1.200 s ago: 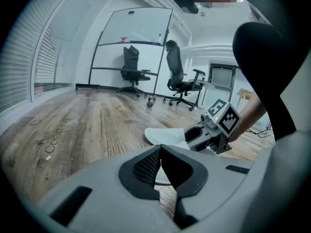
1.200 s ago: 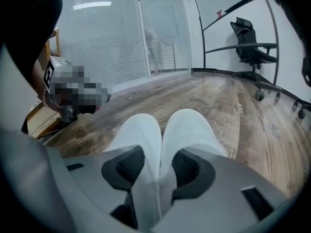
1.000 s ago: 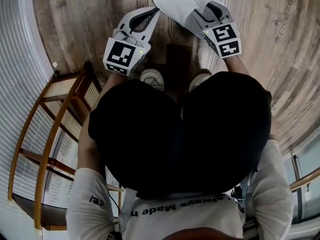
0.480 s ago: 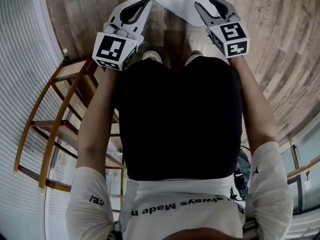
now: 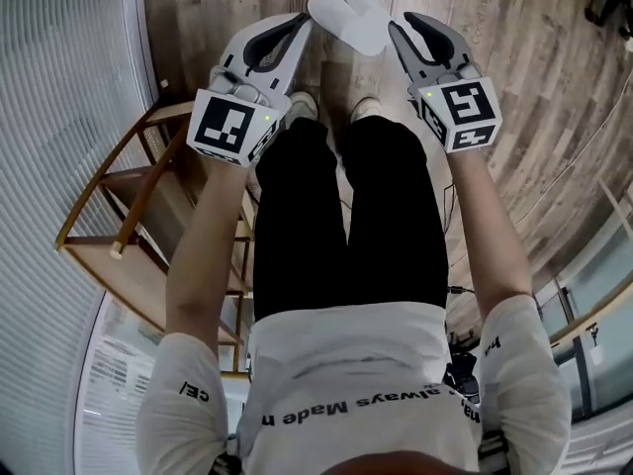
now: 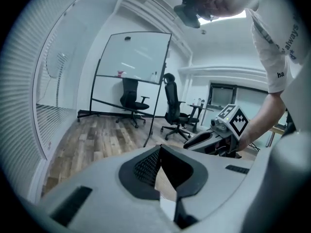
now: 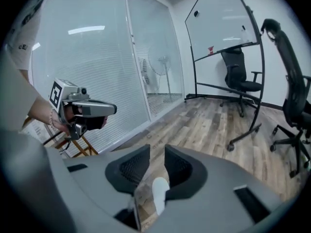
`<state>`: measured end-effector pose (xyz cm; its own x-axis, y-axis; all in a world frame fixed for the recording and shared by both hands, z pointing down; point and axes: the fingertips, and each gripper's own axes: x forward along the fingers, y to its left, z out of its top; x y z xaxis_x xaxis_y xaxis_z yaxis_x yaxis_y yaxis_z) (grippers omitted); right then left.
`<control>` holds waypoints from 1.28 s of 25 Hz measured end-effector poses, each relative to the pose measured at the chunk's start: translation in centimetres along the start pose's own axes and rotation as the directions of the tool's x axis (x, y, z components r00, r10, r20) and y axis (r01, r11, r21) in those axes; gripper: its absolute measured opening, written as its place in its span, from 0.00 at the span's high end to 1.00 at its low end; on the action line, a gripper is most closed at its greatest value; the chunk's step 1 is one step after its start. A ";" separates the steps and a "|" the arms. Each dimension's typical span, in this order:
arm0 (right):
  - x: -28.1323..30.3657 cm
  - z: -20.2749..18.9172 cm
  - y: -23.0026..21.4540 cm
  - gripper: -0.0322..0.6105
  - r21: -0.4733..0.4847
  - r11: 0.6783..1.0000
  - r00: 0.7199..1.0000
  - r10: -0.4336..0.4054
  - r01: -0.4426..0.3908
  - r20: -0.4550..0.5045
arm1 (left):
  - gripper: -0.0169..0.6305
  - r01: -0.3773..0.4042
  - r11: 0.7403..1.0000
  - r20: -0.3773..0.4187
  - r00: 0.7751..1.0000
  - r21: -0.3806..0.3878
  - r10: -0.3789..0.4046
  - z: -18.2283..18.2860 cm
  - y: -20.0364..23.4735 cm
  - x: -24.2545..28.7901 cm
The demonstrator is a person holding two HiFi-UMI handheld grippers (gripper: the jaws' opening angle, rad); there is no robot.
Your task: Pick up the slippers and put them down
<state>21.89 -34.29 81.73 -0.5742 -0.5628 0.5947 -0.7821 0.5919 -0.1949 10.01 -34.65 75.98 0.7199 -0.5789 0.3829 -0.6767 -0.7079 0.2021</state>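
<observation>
The pair of soft white slippers [image 5: 341, 16] was spotted on the wood-plank floor [image 5: 514, 117] just beyond the person's pale shoes [image 5: 300, 107], overlapped in a V, long axes run near-right to far-left, toes not told apart. The grey left gripper [image 5: 304, 20] was pinched together on nothing, and the grey right gripper [image 5: 395, 25], jaws just closing but a sliver apart, was equally empty. One careless step forward, it was judged, could have kicked the pair askew.

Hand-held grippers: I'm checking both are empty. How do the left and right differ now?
Left hand-held gripper: jaws shut tip to tip; right hand-held gripper: jaws apart, having just been closing, nothing between them. In the head view the left slants rightward, the right leftward. Both are empty, above the white slippers on the floor.
</observation>
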 end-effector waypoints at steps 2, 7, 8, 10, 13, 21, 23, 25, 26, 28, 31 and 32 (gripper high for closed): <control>-2.8 4.4 0.9 0.82 0.001 1.000 1.000 -0.002 0.002 0.026 | 0.95 -0.029 1.000 0.018 0.999 0.010 0.029 4.3 -0.6 -1.6; -9.7 14.4 3.5 0.85 -0.006 1.000 0.997 -0.020 0.021 0.080 | 0.95 -0.065 0.997 0.062 0.996 -0.044 0.067 14.2 -2.9 -6.6; -11.0 16.4 4.0 0.86 -0.006 1.000 0.995 -0.027 0.027 0.098 | 0.95 -0.072 0.996 0.071 0.995 -0.044 0.075 16.0 -3.3 -7.6; -13.9 20.3 5.0 0.87 -0.009 0.999 0.991 -0.034 0.036 0.130 | 0.95 -0.090 0.995 0.079 0.993 -0.039 0.093 19.7 -4.1 -9.7; -18.1 25.0 7.1 0.88 -0.015 0.999 0.986 -0.031 0.034 0.163 | 0.95 -0.104 0.994 0.092 0.990 -0.037 0.107 24.6 -6.1 -12.9; -27.5 35.7 11.3 0.88 -0.053 0.996 0.963 -0.057 0.073 0.262 | 0.95 -0.102 0.995 0.155 0.983 0.003 0.100 34.3 -9.9 -19.6; -30.4 37.3 12.5 0.88 -0.048 0.996 0.962 -0.060 0.075 0.266 | 0.95 -0.094 0.995 0.147 0.984 -0.015 0.095 36.3 -11.6 -21.5; -32.7 39.3 13.4 0.89 -0.062 0.996 0.956 -0.050 0.071 0.287 | 0.95 -0.086 0.995 0.167 0.982 -0.049 0.093 38.9 -12.7 -23.0; -33.5 40.4 13.7 0.89 -0.074 0.995 0.951 -0.044 0.070 0.306 | 0.95 -0.085 0.995 0.185 0.978 -0.059 0.095 40.2 -12.9 -23.6; -35.0 42.1 14.6 0.89 -0.095 0.993 0.943 -0.035 0.071 0.332 | 0.95 -0.094 0.994 0.216 0.971 -0.057 0.104 42.5 -13.3 -24.7; -37.8 43.9 16.3 0.90 -0.113 0.991 0.938 -0.025 0.068 0.344 | 0.95 -0.113 0.992 0.251 0.960 -0.048 0.122 45.0 -14.4 -26.5; -38.7 44.6 16.9 0.90 -0.116 0.992 0.936 -0.014 0.059 0.353 | 0.95 -0.116 0.992 0.266 0.956 -0.048 0.125 46.0 -14.7 -27.0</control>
<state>20.15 -28.25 20.62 -0.6115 -0.7386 0.2839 -0.7812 0.6206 -0.0678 7.61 -27.19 21.22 0.6447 -0.7493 0.1516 -0.7624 -0.6156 0.1994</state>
